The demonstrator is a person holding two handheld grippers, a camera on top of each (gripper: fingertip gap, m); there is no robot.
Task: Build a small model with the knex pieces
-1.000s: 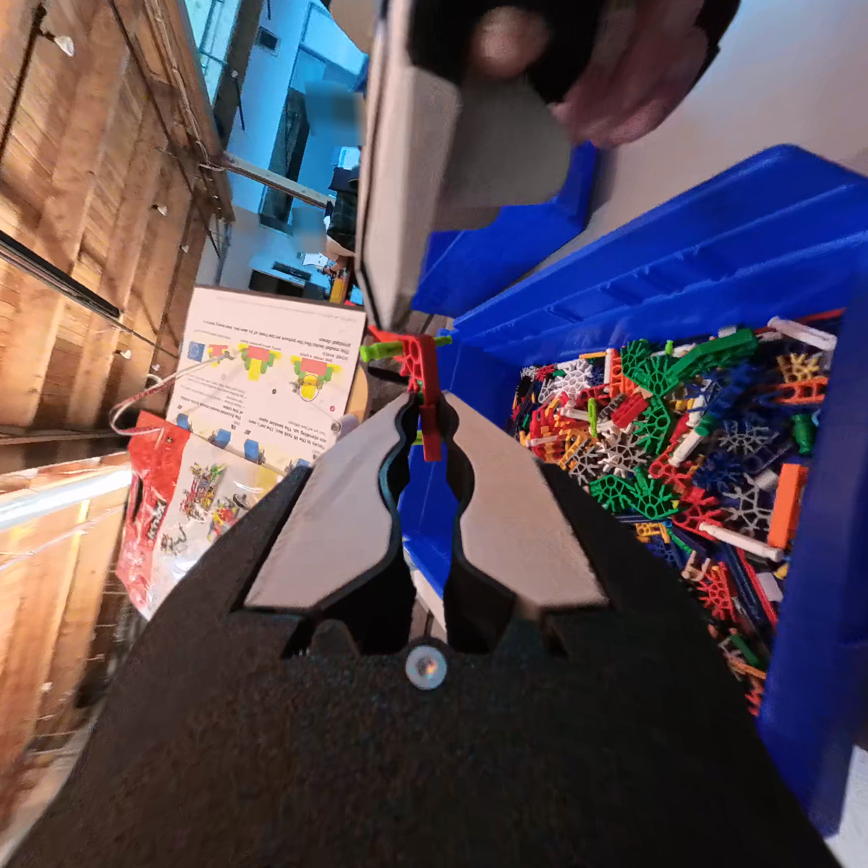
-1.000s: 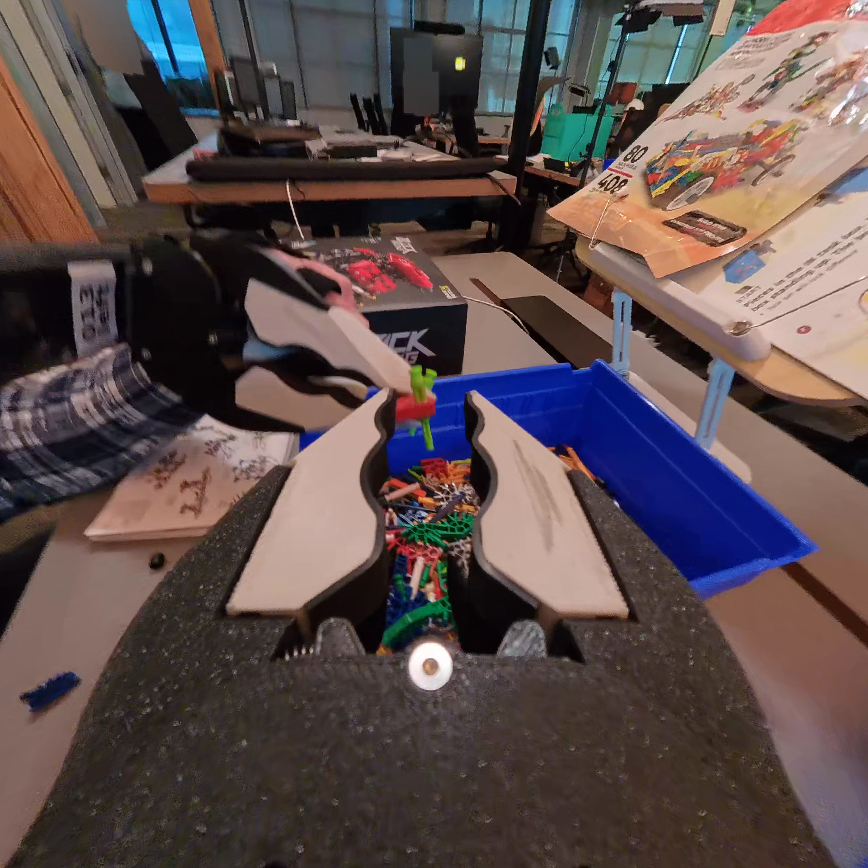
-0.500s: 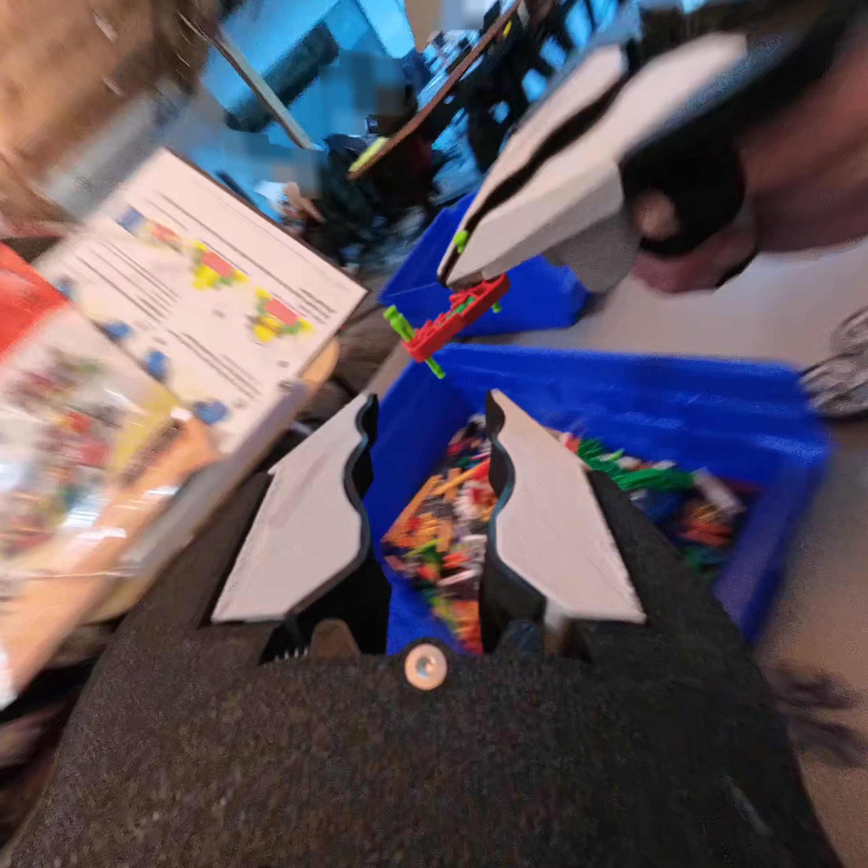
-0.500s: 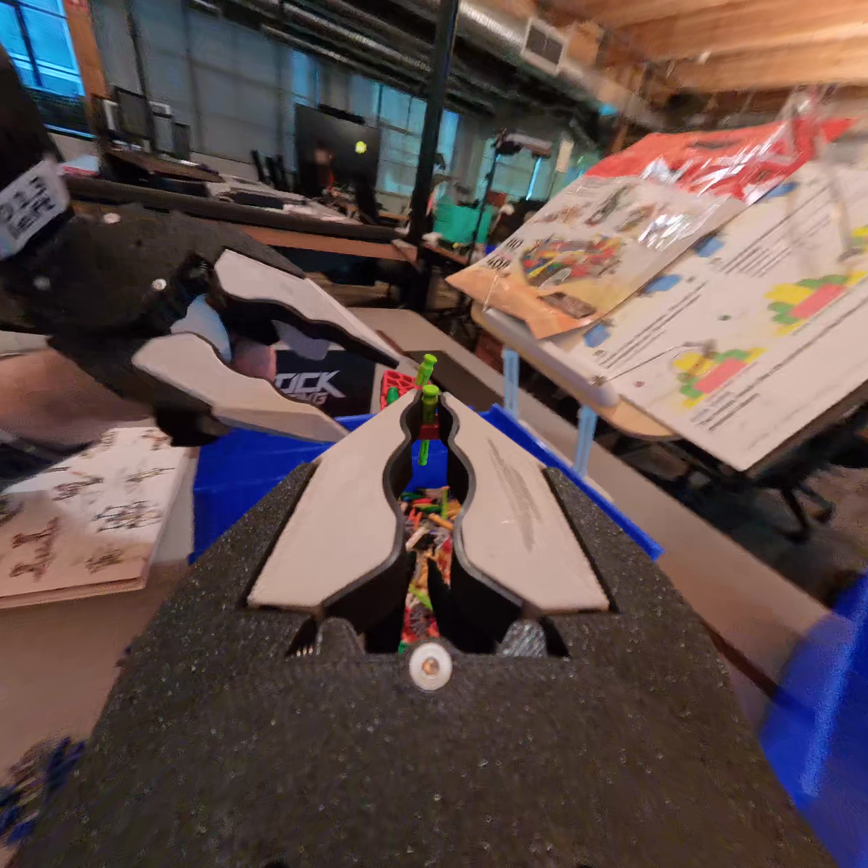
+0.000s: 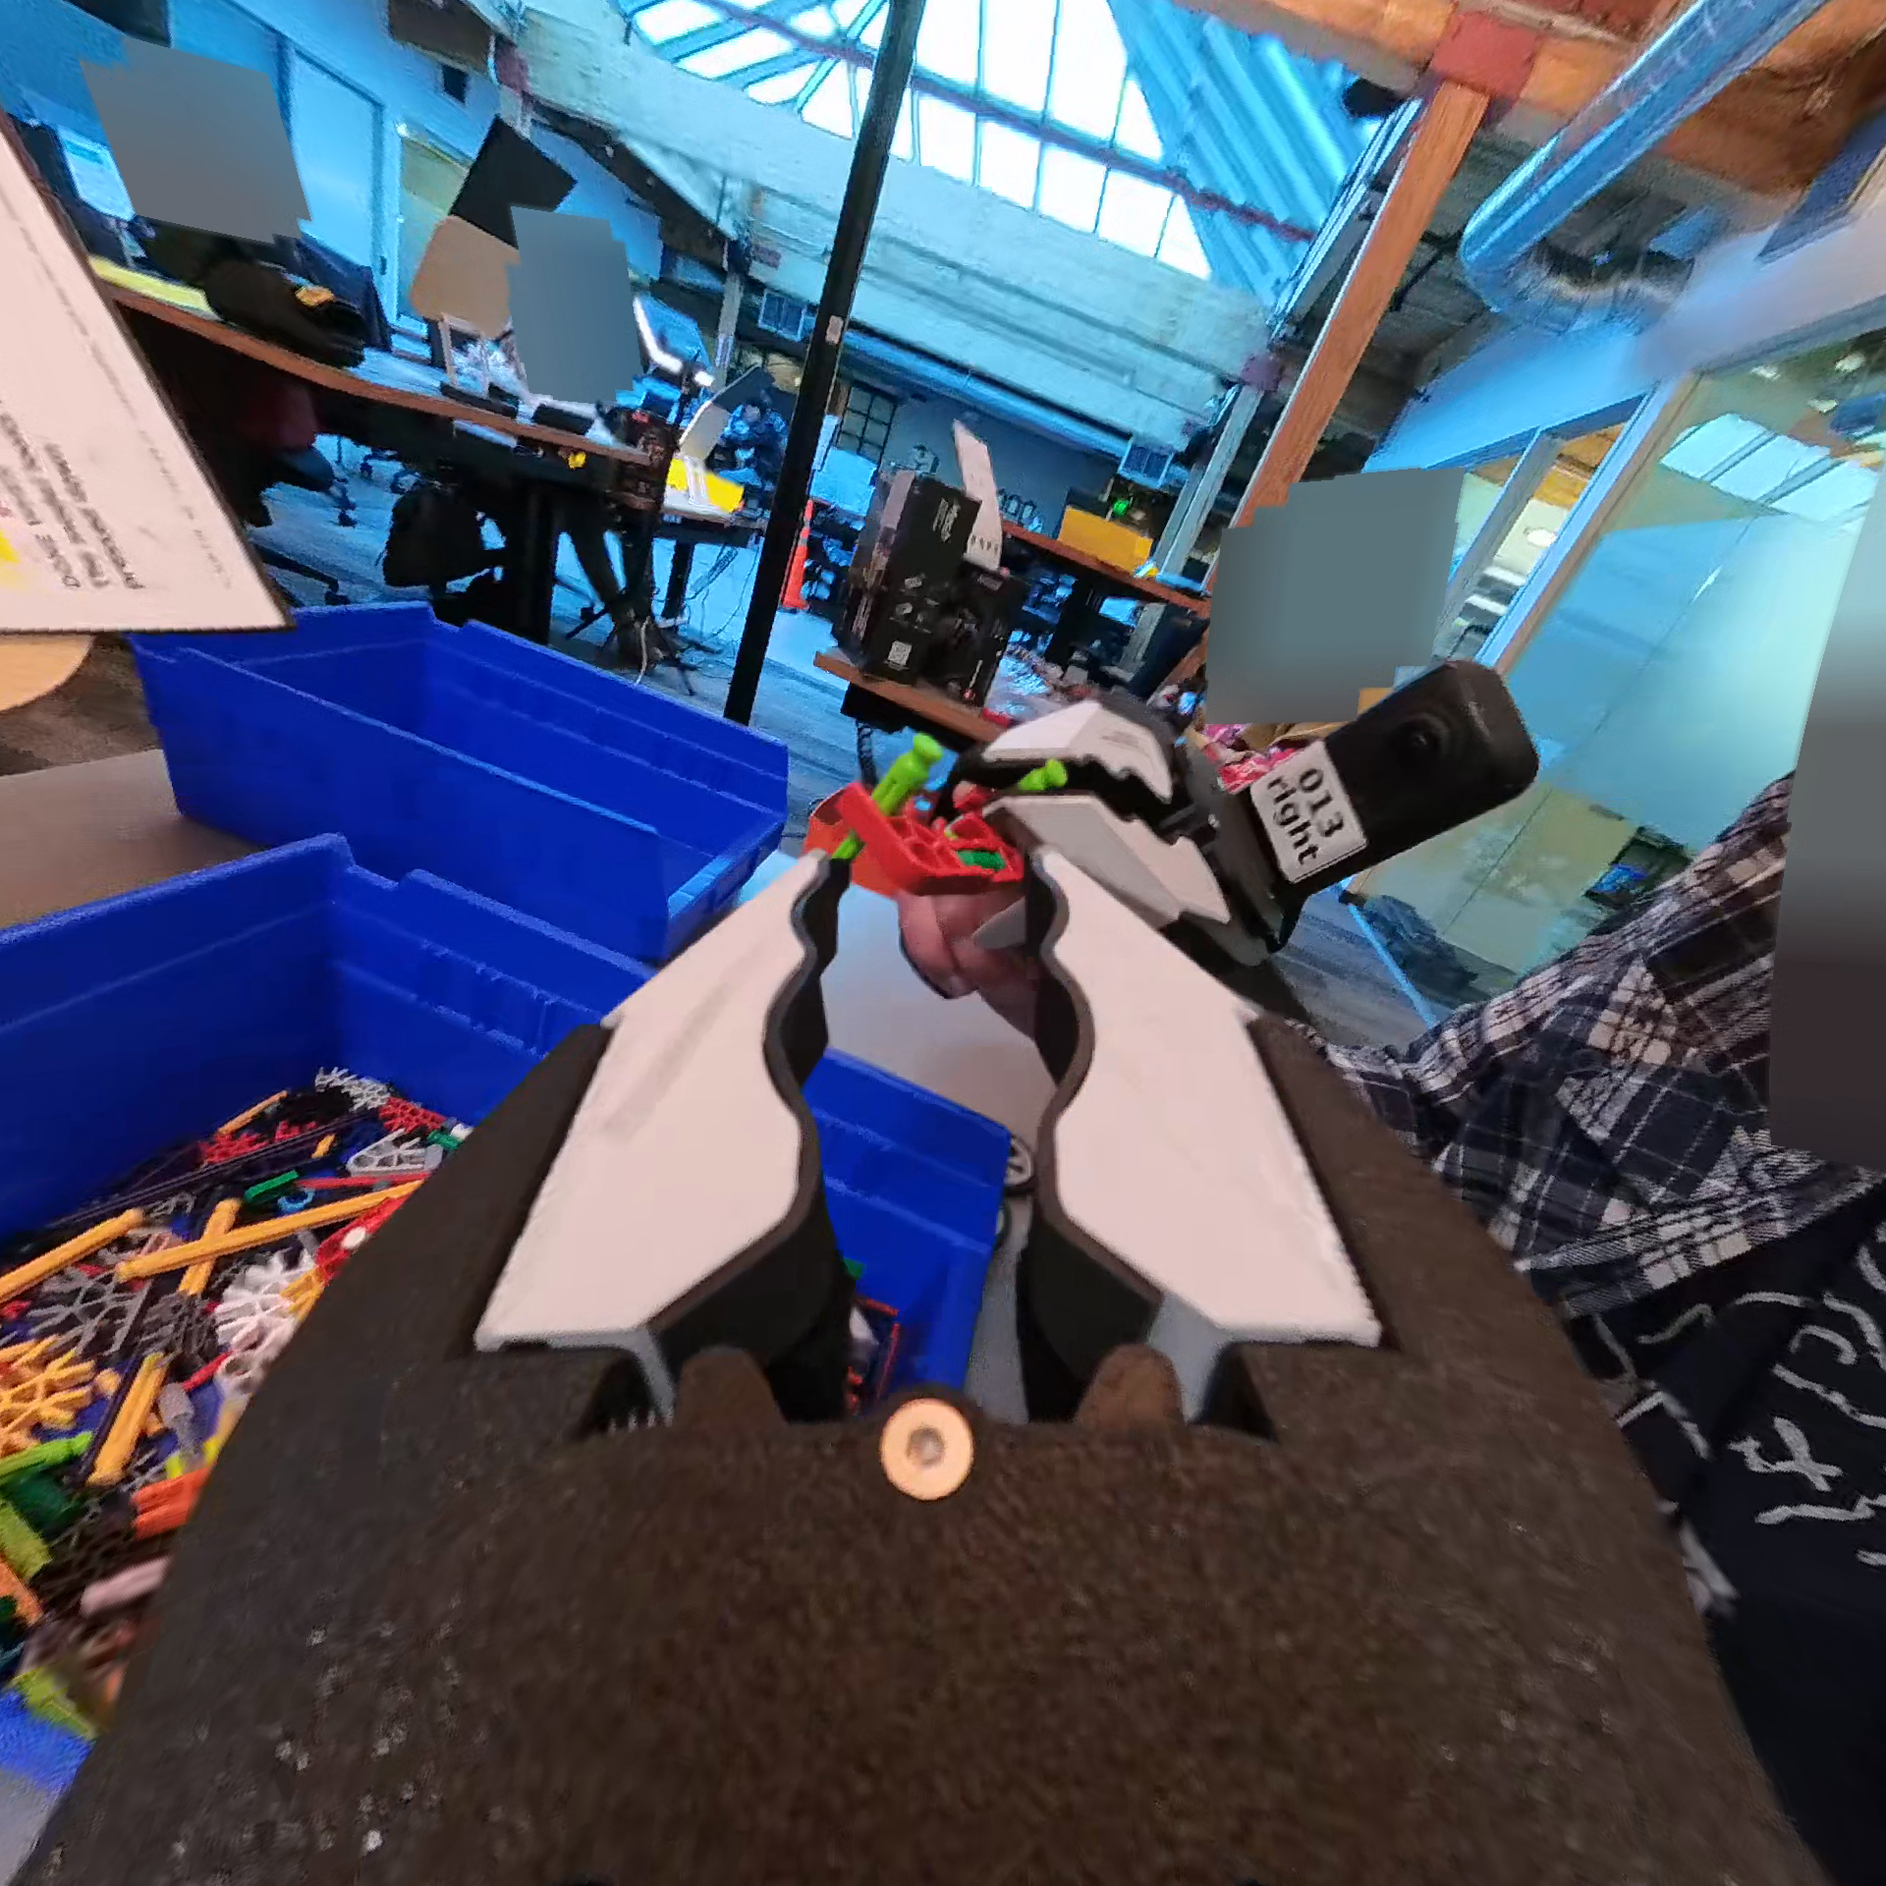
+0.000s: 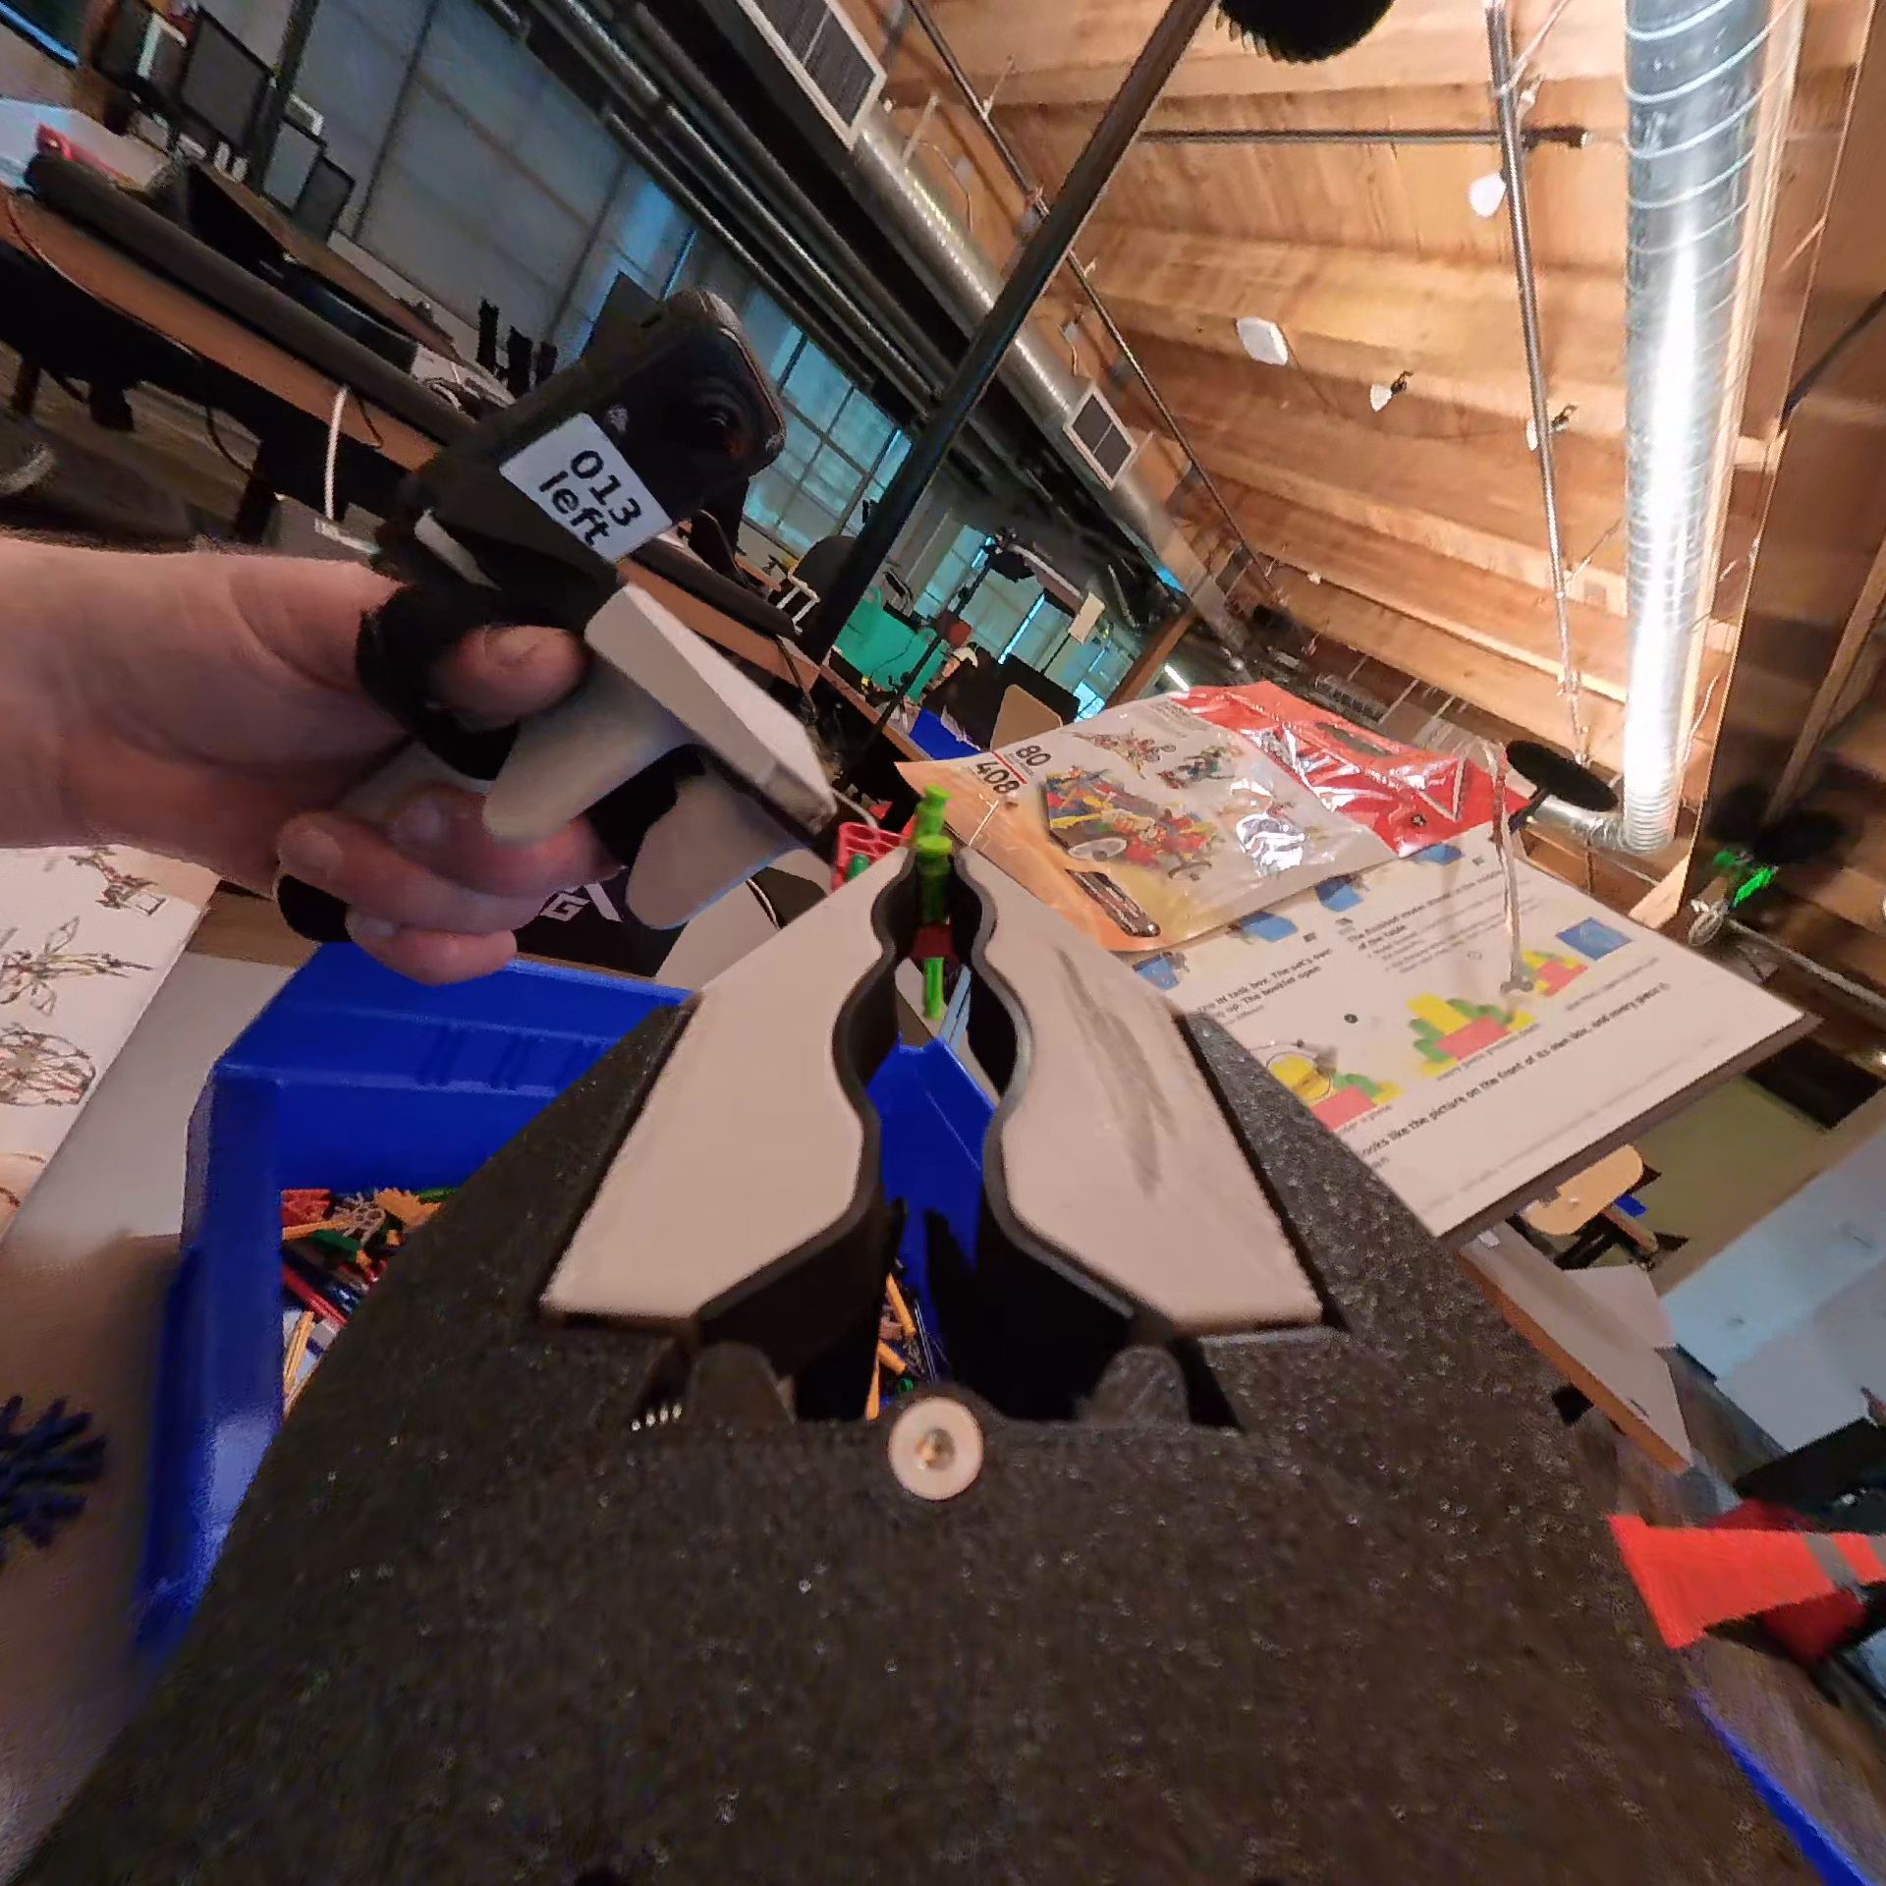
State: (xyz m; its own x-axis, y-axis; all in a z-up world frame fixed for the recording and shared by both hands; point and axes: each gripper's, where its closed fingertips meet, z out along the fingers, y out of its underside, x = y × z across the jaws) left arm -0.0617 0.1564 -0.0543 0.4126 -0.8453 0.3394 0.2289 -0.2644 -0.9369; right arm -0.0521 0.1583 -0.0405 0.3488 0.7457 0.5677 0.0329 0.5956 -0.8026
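- On my left, the blue bin (image 5: 337,980) of loose toy rods and connectors sits low under my left gripper (image 5: 924,878), whose fingers stand apart with nothing between them.
- Just past those tips is the small red-and-green piece (image 5: 913,842).
- My right gripper (image 6: 934,867) is clamped on its green rod (image 6: 931,847), up above the bin.
- Far right, the instruction sheet (image 6: 1449,1031) leans on its stand.

Left claw (image 5: 924,888) raised, jaws parted, empty, tips just beside right claw (image 6: 934,878). Right claw raised, tilted upward, jaws nearly closed, pinching. Bare hand (image 6: 204,735) wrapped around left handle.
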